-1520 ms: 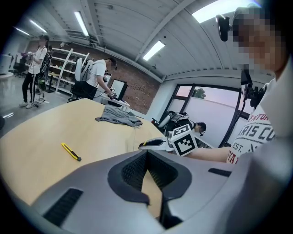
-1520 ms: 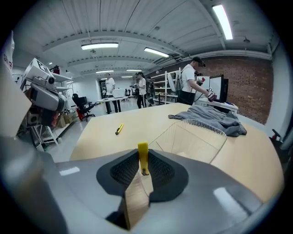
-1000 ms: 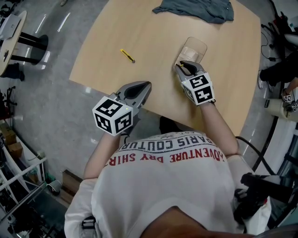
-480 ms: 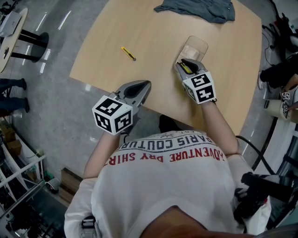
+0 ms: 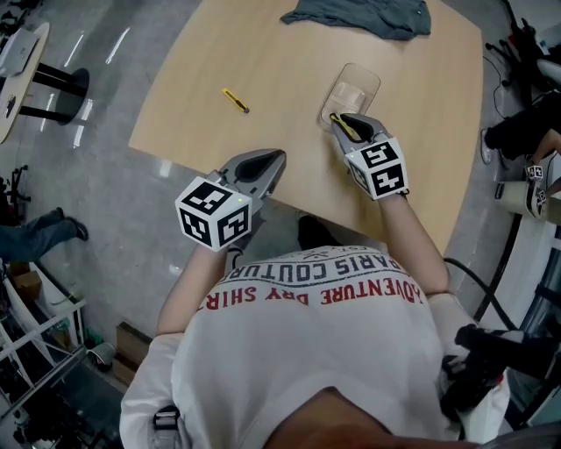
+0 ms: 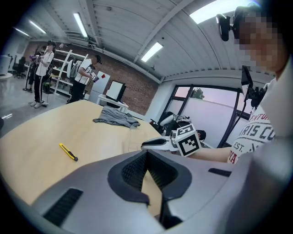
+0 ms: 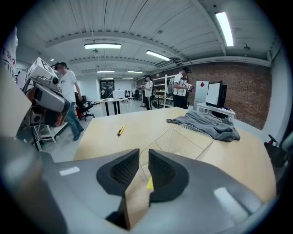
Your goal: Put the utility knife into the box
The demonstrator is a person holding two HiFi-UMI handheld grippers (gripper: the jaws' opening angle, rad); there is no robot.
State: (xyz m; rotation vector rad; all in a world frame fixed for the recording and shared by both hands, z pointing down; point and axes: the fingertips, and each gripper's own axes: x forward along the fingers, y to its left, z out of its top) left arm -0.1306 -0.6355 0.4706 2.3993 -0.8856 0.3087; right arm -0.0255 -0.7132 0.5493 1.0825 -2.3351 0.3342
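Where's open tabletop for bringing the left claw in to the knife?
Bare table lies all round the knife: between it and the box, and from it back to the near edge by the left claw. Right of the box is free too. Crowded: the far edge under the cloth, and the box's near wall, where the right claw sits.

Bright ceiling strip lights [image 7: 102,45], soft shadows, fisheye edges

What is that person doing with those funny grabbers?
A person holds a gripper in each hand at a wooden table. The right gripper seems to pinch the near wall of the clear box. The left gripper hangs shut and empty. The yellow utility knife lies untouched on the table, not yet boxed.
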